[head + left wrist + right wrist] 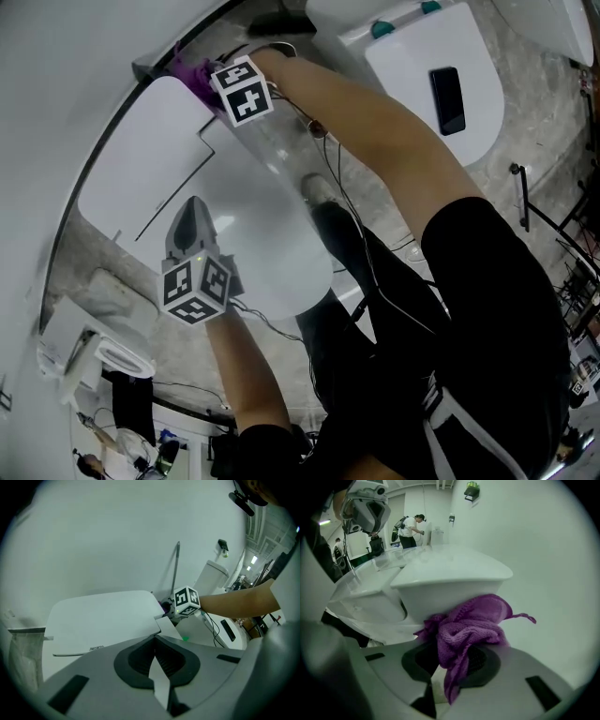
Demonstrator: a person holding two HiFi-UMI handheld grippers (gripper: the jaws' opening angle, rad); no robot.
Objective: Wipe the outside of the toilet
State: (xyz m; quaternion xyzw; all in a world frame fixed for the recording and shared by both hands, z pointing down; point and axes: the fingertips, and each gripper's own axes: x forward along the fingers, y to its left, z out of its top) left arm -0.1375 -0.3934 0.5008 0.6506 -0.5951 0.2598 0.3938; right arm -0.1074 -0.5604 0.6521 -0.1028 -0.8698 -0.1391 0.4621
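Firstly, head view: my right gripper (201, 81) is at the far corner of the tank lid (141, 178) of the toilet (234, 159), where the tank meets the wall (56, 75). Room there is tight, and the purple cloth (187, 73) covers the jaw tips. My left gripper (191, 208) sits above the closed seat lid (272, 253), with bare lid surface all round it; whether it touches I cannot tell. A second toilet (403, 70) stands well apart at the top right with a phone (448, 98) on its lid, and its far edge is cut off by the frame. Left gripper view: jaws pressed together, nothing between them. The tank lid's front edge lies just ahead, and my right gripper shows beyond its corner. Right gripper view: jaws clenched on the bunched purple cloth, which touches the underside of the tank lid's overhanging edge, close beside the wall. The cloth hides the contact line and most of the jaw pads. A person (410, 527) in the distance is too small to detail.
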